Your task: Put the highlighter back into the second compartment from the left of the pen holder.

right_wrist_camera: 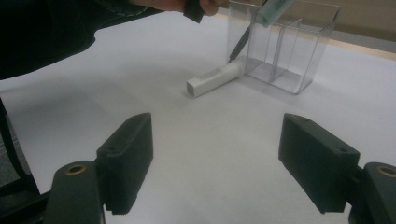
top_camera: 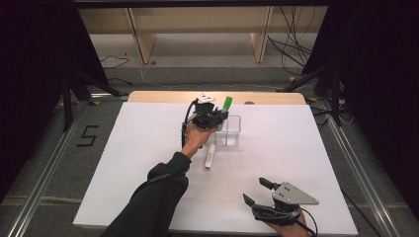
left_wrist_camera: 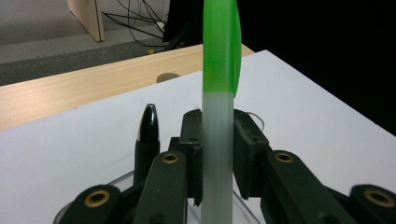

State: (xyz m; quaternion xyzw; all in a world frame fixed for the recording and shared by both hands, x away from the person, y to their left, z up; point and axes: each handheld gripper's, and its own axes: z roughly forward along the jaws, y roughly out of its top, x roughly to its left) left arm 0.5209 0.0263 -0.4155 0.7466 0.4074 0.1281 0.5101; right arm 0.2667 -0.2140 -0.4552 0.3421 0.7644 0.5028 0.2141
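My left gripper (top_camera: 221, 116) hovers over a clear compartmented box (top_camera: 232, 136) at the far middle of the white table. Its jaws are shut on a translucent stick with a green top (left_wrist_camera: 217, 84), held upright; the green end (top_camera: 227, 103) pokes above the gripper. A black pen (left_wrist_camera: 148, 125) stands in the box beside it, and the box wall (right_wrist_camera: 306, 56) and the pen (right_wrist_camera: 239, 43) show from the right gripper view too. A white bar (top_camera: 209, 157) lies flat just in front of the box. My right gripper (top_camera: 255, 190) rests open near the front edge, with nothing between its jaws (right_wrist_camera: 222, 140).
The white sheet (top_camera: 138, 163) covers the table, with a bare wooden strip (top_camera: 163, 96) at the far edge. The person's dark sleeve (top_camera: 153, 197) reaches across the front left. Beyond the table are wooden legs, cables and dark tripod stands.
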